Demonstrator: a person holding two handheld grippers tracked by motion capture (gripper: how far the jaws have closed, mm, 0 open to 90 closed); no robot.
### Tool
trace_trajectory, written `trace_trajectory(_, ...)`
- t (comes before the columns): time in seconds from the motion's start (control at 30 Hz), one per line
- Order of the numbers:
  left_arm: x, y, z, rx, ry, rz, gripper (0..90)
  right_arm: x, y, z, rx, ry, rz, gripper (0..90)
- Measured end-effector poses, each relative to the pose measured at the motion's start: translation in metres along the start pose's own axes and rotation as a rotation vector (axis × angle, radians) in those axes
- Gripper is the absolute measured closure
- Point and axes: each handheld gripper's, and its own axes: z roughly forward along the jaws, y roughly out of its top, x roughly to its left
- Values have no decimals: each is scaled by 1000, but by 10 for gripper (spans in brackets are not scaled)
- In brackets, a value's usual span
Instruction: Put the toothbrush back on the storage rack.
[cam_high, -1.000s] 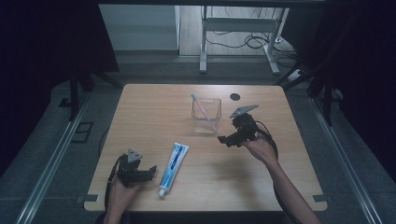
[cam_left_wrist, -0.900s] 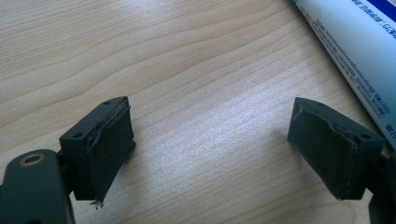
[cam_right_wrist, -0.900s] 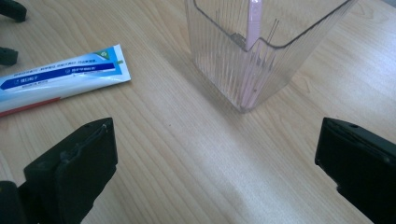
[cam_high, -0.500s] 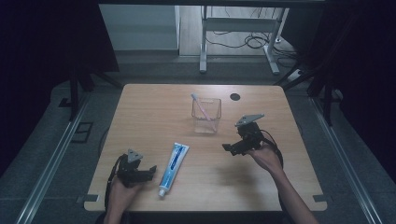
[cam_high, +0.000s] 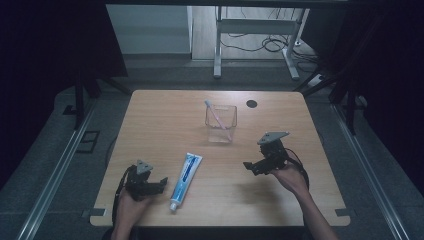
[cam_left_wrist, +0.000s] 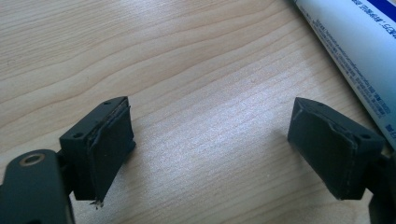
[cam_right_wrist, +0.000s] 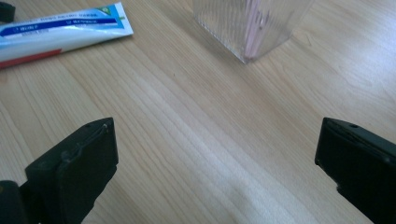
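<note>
A white and blue toothpaste tube (cam_high: 184, 180) lies flat near the table's front, its cap toward the front edge. A clear square cup (cam_high: 220, 124) stands at the table's middle with a pink toothbrush (cam_high: 217, 117) leaning inside it. My left gripper (cam_high: 161, 184) rests low at the front left, open and empty, just left of the toothpaste tube (cam_left_wrist: 355, 51). My right gripper (cam_high: 248, 167) hovers at the right of the table, open and empty, pointing left toward the tube (cam_right_wrist: 60, 30) and the cup (cam_right_wrist: 252, 23).
The wooden table (cam_high: 165, 125) has a round black cable hole (cam_high: 251, 103) at the back right. Dark floor and rails surround it, and a metal desk frame (cam_high: 250, 40) with cables stands behind.
My right gripper has drawn back from beside the cup toward the front right and sunk lower. The left gripper, the tube and the cup have stayed put.
</note>
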Motion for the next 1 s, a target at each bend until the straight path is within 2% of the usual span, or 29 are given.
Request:
trace_trajectory(0.5,0,0,0,-2,0,-2,142,1,-34,-11,-30,-12,46,0)
trace_trajectory(0.9,0,0,0,-2,0,5,142,5,-64,-12,-35,-8,99,0)
trace_trajectory(1.0,0,0,0,-2,0,1,142,6,-71,-11,-22,-14,108,0)
